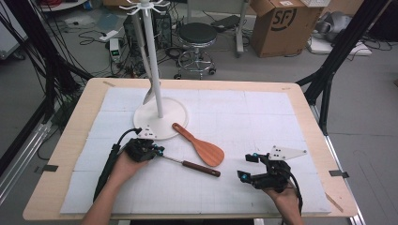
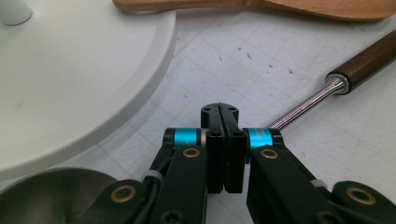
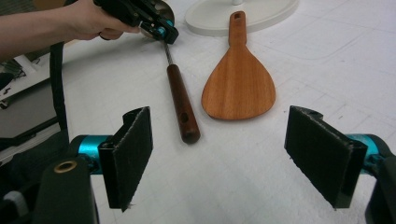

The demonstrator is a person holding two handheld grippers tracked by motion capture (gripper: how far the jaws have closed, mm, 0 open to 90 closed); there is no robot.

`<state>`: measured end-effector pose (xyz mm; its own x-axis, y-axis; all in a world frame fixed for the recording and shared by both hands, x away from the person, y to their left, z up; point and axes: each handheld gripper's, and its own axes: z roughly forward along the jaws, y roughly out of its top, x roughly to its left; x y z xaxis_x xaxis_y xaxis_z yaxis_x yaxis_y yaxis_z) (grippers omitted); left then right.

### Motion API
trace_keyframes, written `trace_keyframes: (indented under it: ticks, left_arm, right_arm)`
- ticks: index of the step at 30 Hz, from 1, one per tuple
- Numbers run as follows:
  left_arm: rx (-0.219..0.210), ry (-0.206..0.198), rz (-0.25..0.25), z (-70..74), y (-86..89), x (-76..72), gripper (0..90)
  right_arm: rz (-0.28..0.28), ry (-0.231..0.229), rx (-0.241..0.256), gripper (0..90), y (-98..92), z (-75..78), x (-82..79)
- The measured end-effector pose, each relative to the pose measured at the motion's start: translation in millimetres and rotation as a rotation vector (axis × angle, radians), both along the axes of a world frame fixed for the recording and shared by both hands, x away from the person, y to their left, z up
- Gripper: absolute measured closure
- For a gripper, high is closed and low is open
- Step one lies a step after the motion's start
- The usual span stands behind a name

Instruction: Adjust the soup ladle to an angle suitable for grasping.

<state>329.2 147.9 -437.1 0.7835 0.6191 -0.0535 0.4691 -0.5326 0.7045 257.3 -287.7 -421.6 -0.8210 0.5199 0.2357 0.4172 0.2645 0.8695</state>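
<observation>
**While One Utensil Hung, Two Were Left on the Table**

Although the work of hanging utensils had been begun, most of it was judged to remain. The table (image 1: pixel 61 154) was covered by a white mat (image 1: pixel 263 117), and a tall white rack (image 1: pixel 155 70) was stood on its round base at the far left of that mat. One metal utensil (image 1: pixel 149 93) was seen hanging beside the pole, its tip just above the base; that part was taken as done.

Two utensils were still laid flat on the mat. A wooden paddle (image 1: pixel 204 147) was placed with its handle end touching or just beside the base and its blade pointed toward the person. Just nearer the person, a ladle (image 1: pixel 199 167) with a dark wooden handle and a thin metal shaft was laid, not yet lifted.

The left gripper (image 1: pixel 157 151) was set low over the shaft, near the bowl end and close to the base. Its jaws were seen pressed together in the left gripper view; whether the shaft was pinched between them or merely passed beneath could not be told. The right gripper (image 1: pixel 246 166) was held well apart from both utensils, at the near right, with its padded jaws spread wide and nothing between them.

The ladle was judged to be the piece in hand, with its lift and hooking, and then the paddle, left to do.
</observation>
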Motion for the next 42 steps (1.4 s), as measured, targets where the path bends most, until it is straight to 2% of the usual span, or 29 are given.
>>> trace_keyframes:
  ticks: [14, 19, 30, 37, 42]
  left_arm:
    - [0.004, 0.005, 0.002, 1.3, 1.6, -1.0, 89.3]
    - [0.008, 0.009, 0.024, 0.6, 3.8, 0.5, 89.2]
    - [0.018, 0.016, 0.034, 0.0, 5.6, 1.0, 89.3]
    - [0.051, 0.009, 0.031, 1.3, 5.6, -5.0, 89.3]
    - [0.064, 0.000, 0.019, 1.8, 6.0, -11.6, 89.4]
  right_arm:
    - [-0.001, -0.006, 0.008, 23.0, -1.5, 0.8, -0.8]
    - [0.003, -0.005, 0.005, 23.0, -0.4, 0.4, -0.8]
    - [0.002, -0.003, 0.009, 23.1, -1.1, 0.7, -1.1]
    - [0.000, -0.005, 0.032, 23.2, -3.7, 1.7, -0.9]
    - [-0.003, -0.004, 0.031, 23.2, -3.8, 1.9, -1.5]
